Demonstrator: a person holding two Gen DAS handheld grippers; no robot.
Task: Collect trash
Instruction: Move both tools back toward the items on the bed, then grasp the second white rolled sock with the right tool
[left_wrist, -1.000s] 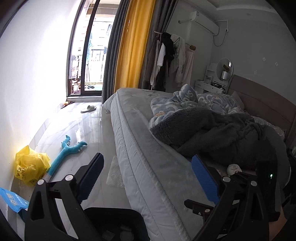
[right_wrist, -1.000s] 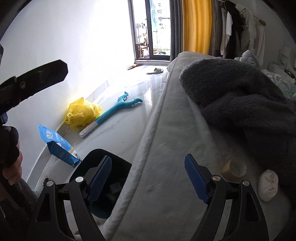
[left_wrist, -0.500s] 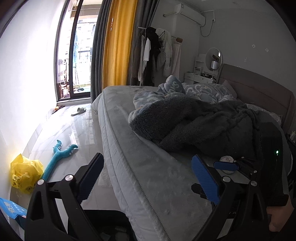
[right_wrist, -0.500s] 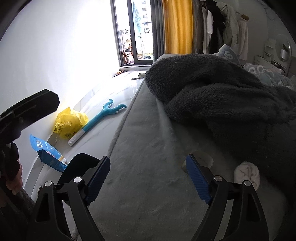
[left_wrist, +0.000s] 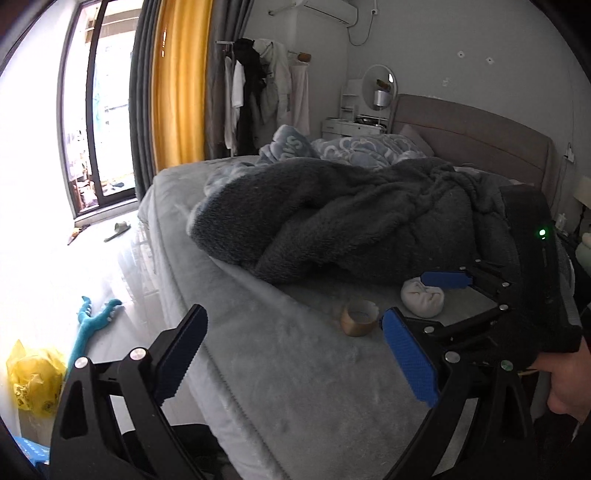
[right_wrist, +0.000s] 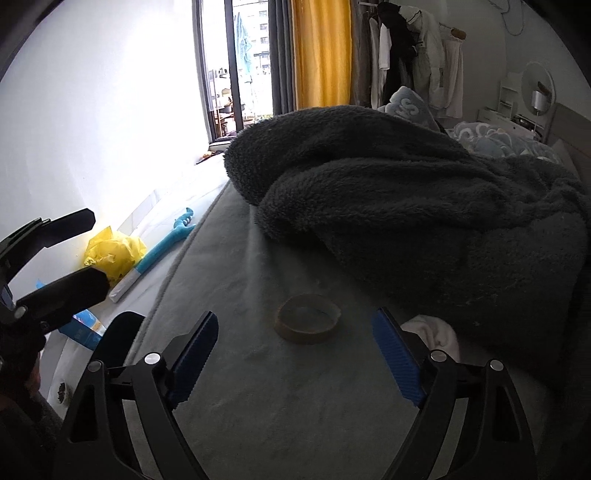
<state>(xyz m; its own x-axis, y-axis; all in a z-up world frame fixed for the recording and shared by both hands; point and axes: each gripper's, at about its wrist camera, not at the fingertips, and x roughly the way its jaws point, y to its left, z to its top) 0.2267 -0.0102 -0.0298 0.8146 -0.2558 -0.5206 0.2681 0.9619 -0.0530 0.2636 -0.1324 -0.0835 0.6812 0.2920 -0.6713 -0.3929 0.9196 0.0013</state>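
A brown tape roll (right_wrist: 308, 324) lies flat on the grey bed (right_wrist: 258, 387), just ahead of my open right gripper (right_wrist: 295, 354). It also shows in the left wrist view (left_wrist: 359, 318). A white balled-up sock (left_wrist: 423, 296) lies next to the roll, partly behind my right fingertip in the right wrist view (right_wrist: 434, 334). My left gripper (left_wrist: 295, 354) is open and empty above the bed's edge. My right gripper also shows in the left wrist view (left_wrist: 443, 299), at the right. A black bin (right_wrist: 114, 339) stands on the floor beside the bed.
A dark fleece blanket (right_wrist: 406, 206) is heaped on the bed behind the roll. On the floor lie a yellow plastic bag (right_wrist: 114, 253), a blue packet (right_wrist: 83, 330) and a teal toy (left_wrist: 92, 323). Window and curtains stand at the far end.
Both grippers have swung right from the floor side over the bed. The right gripper has closed in on the tape roll, which now lies between its open fingers' line.
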